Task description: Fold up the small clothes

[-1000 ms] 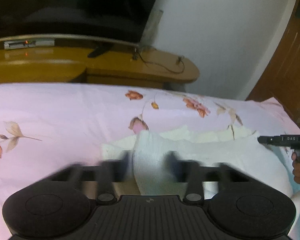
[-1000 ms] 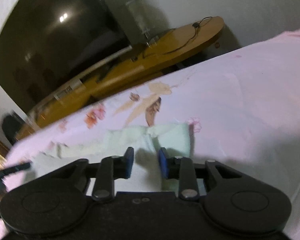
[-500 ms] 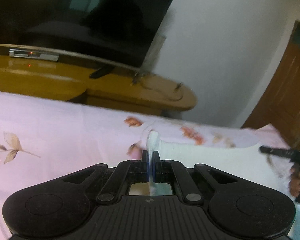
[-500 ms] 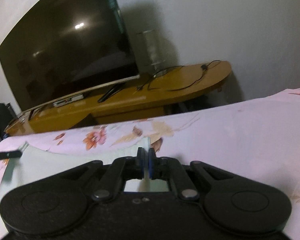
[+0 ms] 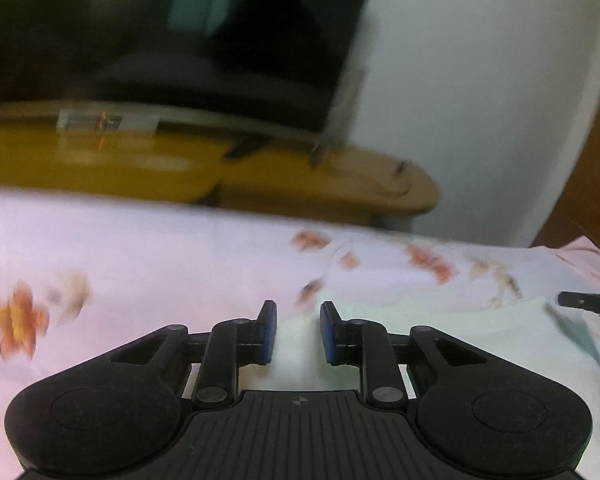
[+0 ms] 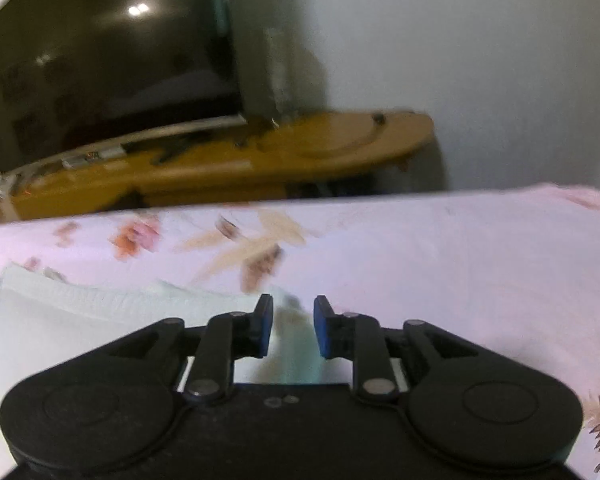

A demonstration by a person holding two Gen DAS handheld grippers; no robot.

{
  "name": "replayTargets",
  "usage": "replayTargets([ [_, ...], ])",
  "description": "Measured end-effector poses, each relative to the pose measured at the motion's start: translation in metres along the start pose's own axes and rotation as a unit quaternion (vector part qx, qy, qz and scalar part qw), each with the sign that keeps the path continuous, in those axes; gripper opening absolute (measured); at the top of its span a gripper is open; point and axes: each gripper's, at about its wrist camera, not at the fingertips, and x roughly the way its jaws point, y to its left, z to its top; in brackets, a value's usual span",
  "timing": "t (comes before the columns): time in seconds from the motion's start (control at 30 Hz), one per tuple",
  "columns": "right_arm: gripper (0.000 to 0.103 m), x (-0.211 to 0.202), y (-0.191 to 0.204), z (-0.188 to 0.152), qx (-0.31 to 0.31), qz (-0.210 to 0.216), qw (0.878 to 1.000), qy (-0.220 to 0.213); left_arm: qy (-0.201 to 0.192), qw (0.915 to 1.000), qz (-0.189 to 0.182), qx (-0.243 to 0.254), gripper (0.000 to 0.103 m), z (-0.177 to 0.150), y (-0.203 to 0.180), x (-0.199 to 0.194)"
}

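Observation:
A small pale mint-white garment (image 5: pixel 440 332) lies flat on the pink floral bedsheet (image 5: pixel 120 264). My left gripper (image 5: pixel 298 332) is open over the garment's left edge, with cloth showing between its blue pads. In the right wrist view the same garment (image 6: pixel 80 320) spreads to the left, its ribbed edge facing away. My right gripper (image 6: pixel 292 328) is open over the garment's right end. The tip of the right gripper (image 5: pixel 592 302) shows at the left wrist view's right edge.
A yellow wooden TV stand (image 6: pixel 260 156) with a large dark television (image 6: pixel 108 56) stands beyond the bed. A white wall (image 5: pixel 480 100) and a brown door (image 5: pixel 596 184) lie to the right. The sheet (image 6: pixel 460 260) stretches right of the garment.
Both grippers were shut on the garment's edge and held it up half a second ago. Now both have opened, and the garment lies flat on the sheet.

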Motion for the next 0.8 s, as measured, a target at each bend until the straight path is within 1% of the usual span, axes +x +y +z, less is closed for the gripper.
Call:
replayTargets([
  [0.03, 0.023, -0.003, 0.006, 0.001, 0.0, 0.021, 1.0, -0.002, 0.004, 0.9998, -0.017, 0.005, 0.027, 0.002, -0.013, 0.002],
  [0.07, 0.023, -0.004, 0.015, 0.001, -0.004, 0.039, 0.999, -0.002, 0.021, 0.9987, -0.043, 0.017, 0.045, 0.002, -0.033, 0.009],
  [0.1, 0.023, 0.0, 0.03, 0.001, -0.016, 0.056, 0.998, 0.009, 0.034, 0.9974, -0.056, 0.031, 0.057, 0.0, -0.051, 0.016],
  [0.13, 0.023, 0.006, 0.044, 0.001, -0.028, 0.066, 0.997, 0.022, 0.043, 0.9962, -0.061, 0.046, 0.07, -0.004, -0.068, 0.024],
  [0.2, 0.023, 0.017, 0.073, -0.001, -0.05, 0.086, 0.994, 0.041, 0.055, 0.9942, -0.066, 0.066, 0.07, -0.013, -0.099, 0.041],
  [0.27, 0.023, 0.027, 0.096, -0.005, -0.069, 0.103, 0.991, 0.056, 0.071, 0.9938, -0.052, 0.068, 0.07, -0.021, -0.113, 0.054],
  [0.3, 0.024, 0.028, 0.102, -0.008, -0.078, 0.105, 0.99, 0.058, 0.072, 0.994, -0.043, 0.071, 0.07, -0.023, -0.115, 0.057],
  [0.37, 0.035, 0.028, 0.108, -0.015, -0.114, 0.108, 0.986, 0.058, 0.069, 0.9943, -0.024, 0.079, 0.07, -0.028, -0.11, 0.059],
  [0.4, 0.035, 0.026, 0.103, -0.018, -0.131, 0.098, 0.985, 0.057, 0.065, 0.9943, -0.024, 0.081, 0.07, -0.029, -0.101, 0.055],
  [0.47, 0.033, 0.021, 0.077, -0.017, -0.117, 0.073, 0.989, 0.058, 0.062, 0.9936, -0.014, 0.093, 0.069, -0.033, -0.084, 0.048],
  [0.5, 0.033, 0.018, 0.054, -0.015, -0.094, 0.047, 0.993, 0.058, 0.059, 0.9937, -0.014, 0.094, 0.069, -0.034, -0.076, 0.045],
  [0.57, 0.028, 0.011, 0.014, -0.015, -0.046, 0.009, 0.997, 0.058, 0.054, 0.9945, -0.019, 0.087, 0.07, -0.035, -0.067, 0.039],
  [0.6, 0.026, 0.007, -0.003, -0.015, -0.019, 0.01, 0.998, 0.06, 0.054, 0.9946, -0.017, 0.087, 0.07, -0.032, -0.064, 0.035],
  [0.63, 0.031, 0.002, -0.012, -0.017, 0.002, 0.006, 0.998, 0.063, 0.053, 0.9953, -0.006, 0.081, 0.07, -0.032, -0.064, 0.031],
  [0.67, 0.031, -0.005, -0.014, -0.016, 0.007, -0.014, 0.998, 0.06, 0.048, 0.9964, 0.002, 0.069, 0.07, -0.03, -0.064, 0.025],
  [0.7, 0.03, -0.016, -0.012, -0.015, 0.01, -0.009, 0.999, 0.044, 0.041, 0.9976, 0.001, 0.056, 0.07, -0.029, -0.066, 0.018],
  [0.77, 0.032, -0.042, 0.002, -0.016, 0.013, 0.036, 0.999, 0.009, 0.03, 0.9989, -0.013, 0.032, 0.07, -0.034, -0.078, 0.004],
  [0.8, 0.033, -0.051, 0.015, -0.019, 0.003, 0.056, 0.998, 0.003, 0.031, 0.9987, -0.017, 0.036, 0.07, -0.038, -0.09, 0.001],
])
